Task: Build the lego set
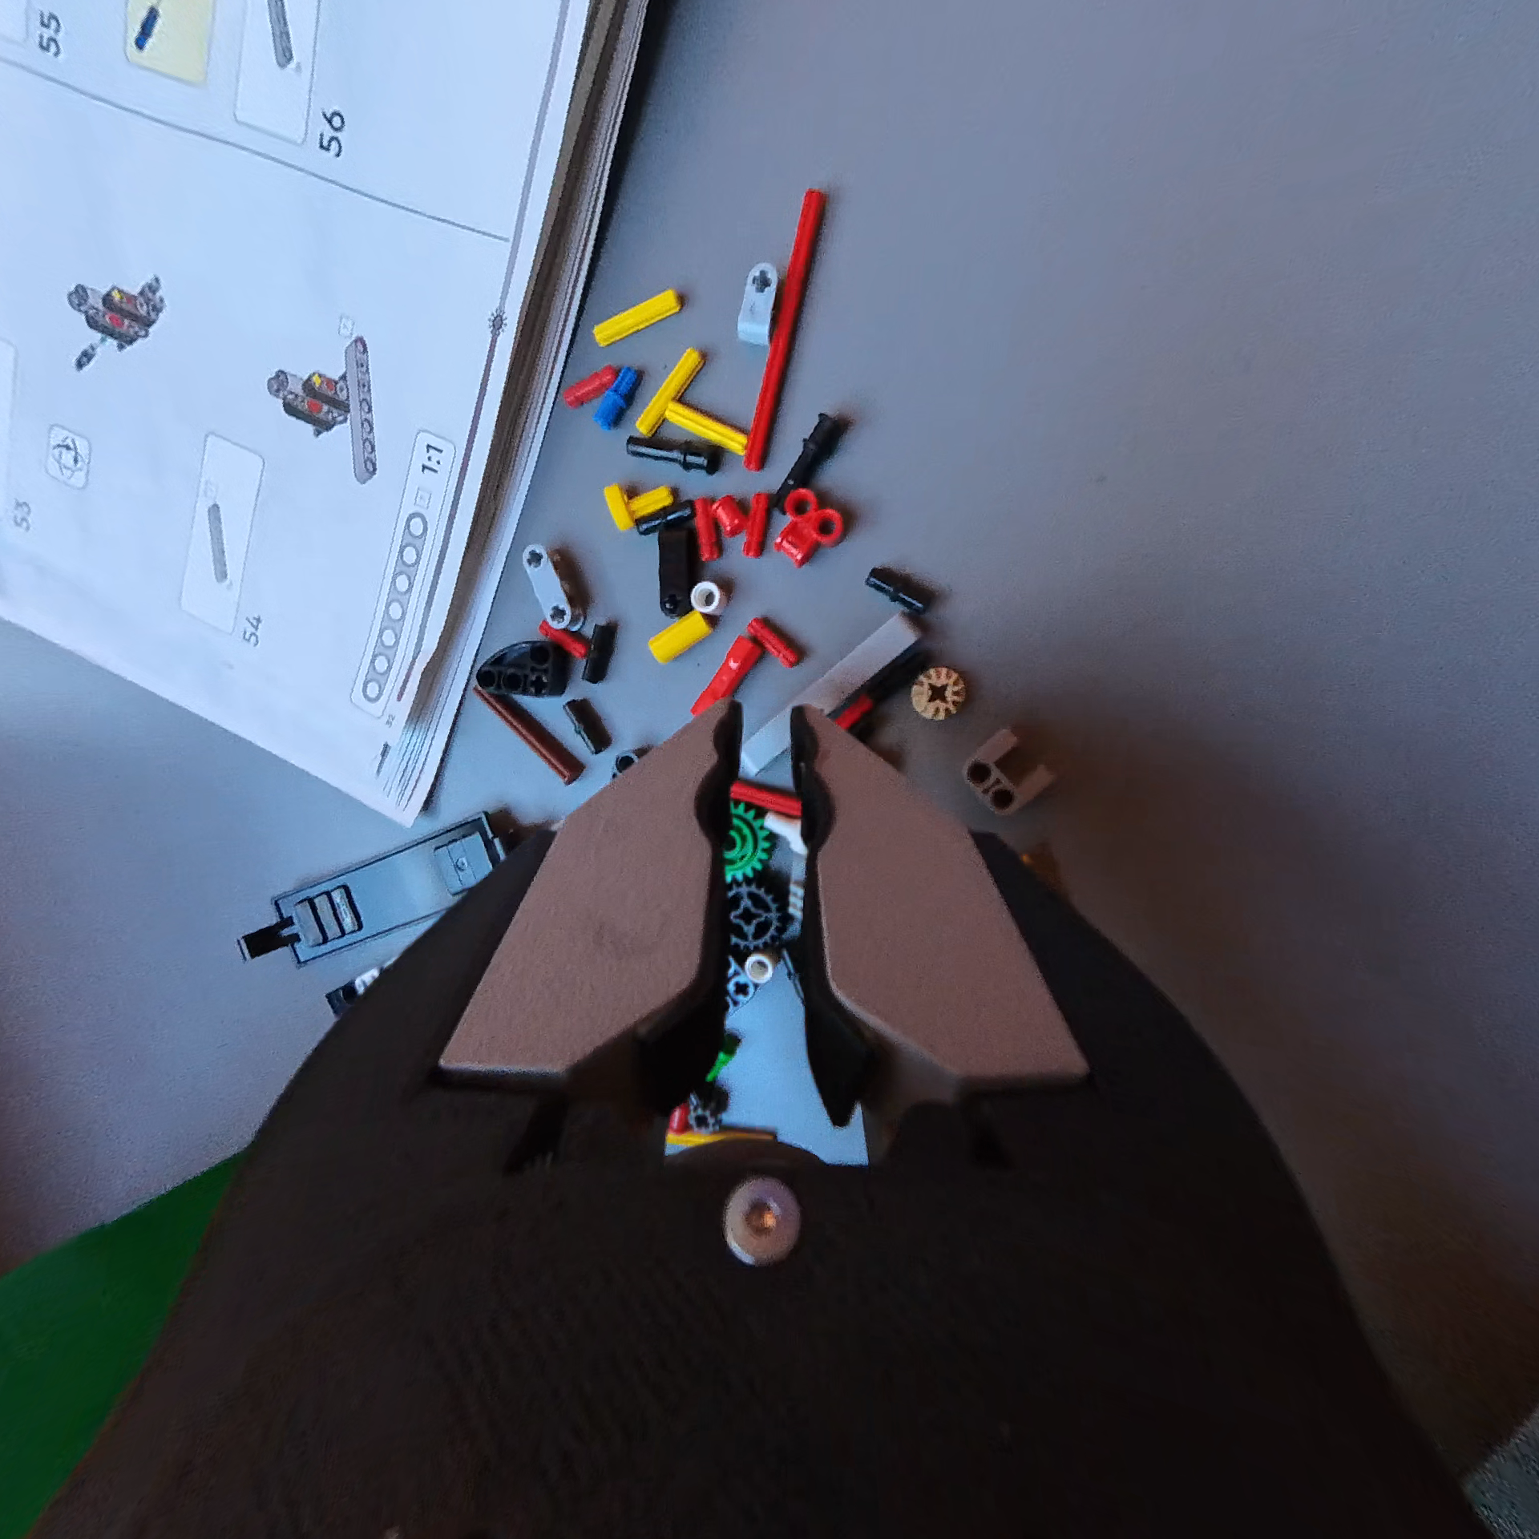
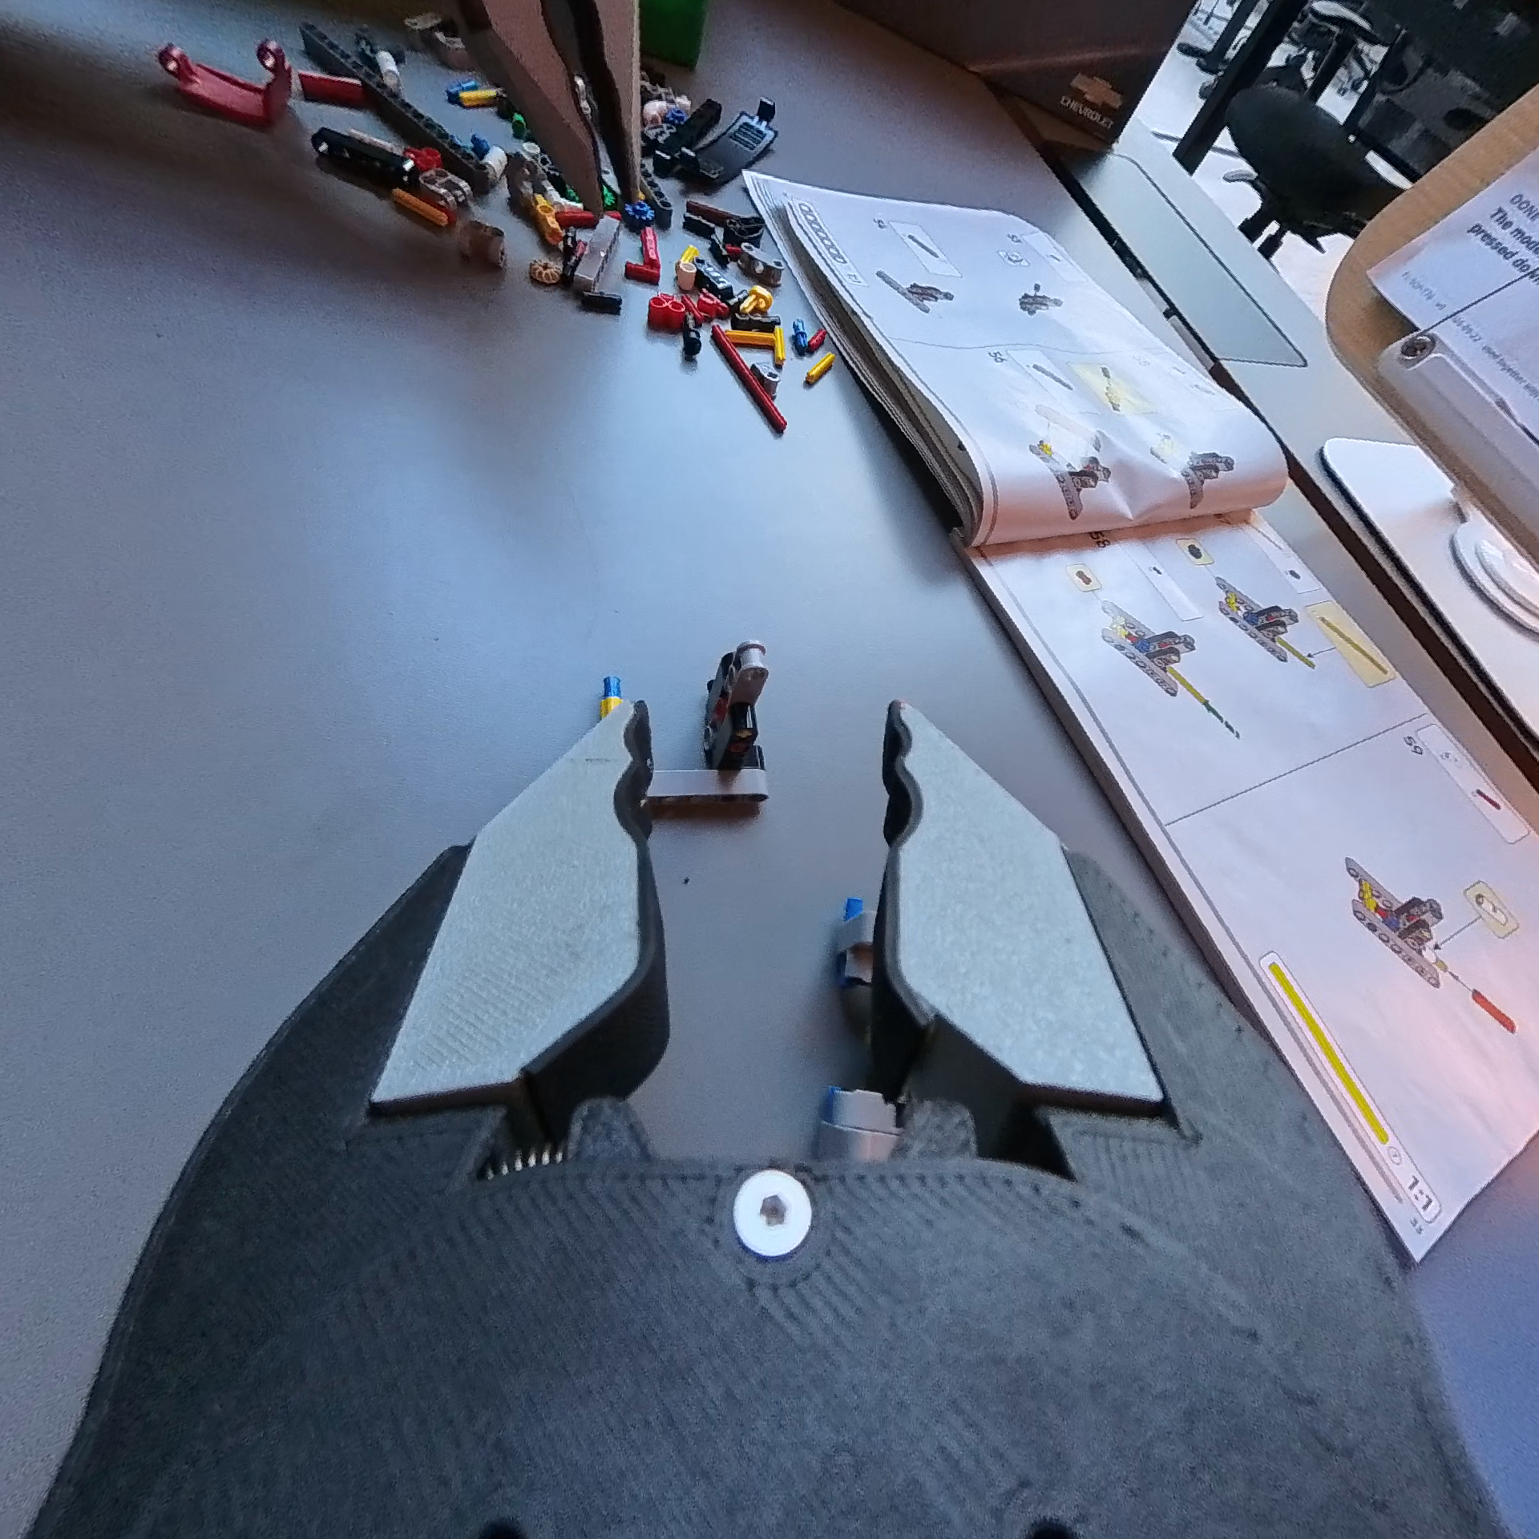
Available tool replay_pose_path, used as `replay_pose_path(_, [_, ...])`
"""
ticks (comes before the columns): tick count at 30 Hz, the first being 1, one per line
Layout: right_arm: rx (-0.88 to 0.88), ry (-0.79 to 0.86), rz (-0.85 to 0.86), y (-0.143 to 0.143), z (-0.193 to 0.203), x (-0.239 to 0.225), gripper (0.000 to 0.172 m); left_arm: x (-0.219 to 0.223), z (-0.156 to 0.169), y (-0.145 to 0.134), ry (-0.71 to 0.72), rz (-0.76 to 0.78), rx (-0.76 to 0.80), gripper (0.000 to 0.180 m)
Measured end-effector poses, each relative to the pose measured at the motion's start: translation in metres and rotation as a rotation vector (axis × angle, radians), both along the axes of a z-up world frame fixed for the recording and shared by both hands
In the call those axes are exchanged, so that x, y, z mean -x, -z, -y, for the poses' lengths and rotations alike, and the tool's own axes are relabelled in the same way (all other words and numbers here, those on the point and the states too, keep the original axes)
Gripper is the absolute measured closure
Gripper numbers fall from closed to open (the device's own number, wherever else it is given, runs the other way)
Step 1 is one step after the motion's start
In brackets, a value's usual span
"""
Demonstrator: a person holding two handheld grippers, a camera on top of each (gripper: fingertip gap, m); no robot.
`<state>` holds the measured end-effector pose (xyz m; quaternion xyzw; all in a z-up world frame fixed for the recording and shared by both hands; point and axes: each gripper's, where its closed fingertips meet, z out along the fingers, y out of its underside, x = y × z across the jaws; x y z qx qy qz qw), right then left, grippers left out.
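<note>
Left claw [image 1: 764, 716]: nearly closed, a thin slit between the tips, poised over scattered parts [image 1: 708, 516]; green gear [image 1: 744, 841] and grey beam [image 1: 841, 674] glimpsed through the slit, nothing seen pinched. Booklet [image 1: 250, 416] edge close at 10 o'clock; bare desk [image 1: 1207, 416] from 1 to 3 o'clock. Right claw [image 2: 766, 724]: wide open, gripping nothing, straddling a small assembly [image 2: 733, 724], left tip just beside its grey bar. Worth squaring up before any squeeze. Open pages at 3 o'clock, free desk at 9 o'clock.
</note>
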<state>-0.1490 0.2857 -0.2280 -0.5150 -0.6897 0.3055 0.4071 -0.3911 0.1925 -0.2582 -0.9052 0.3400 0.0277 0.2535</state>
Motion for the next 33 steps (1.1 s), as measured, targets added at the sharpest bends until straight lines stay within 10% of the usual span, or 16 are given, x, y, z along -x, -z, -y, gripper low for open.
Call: replay_pose_path(33, [-0.013,-0.008,0.015,0.003,0.003,0.001,0.120,-0.024,0.007,0.006,0.102,0.137,0.037,0.172])
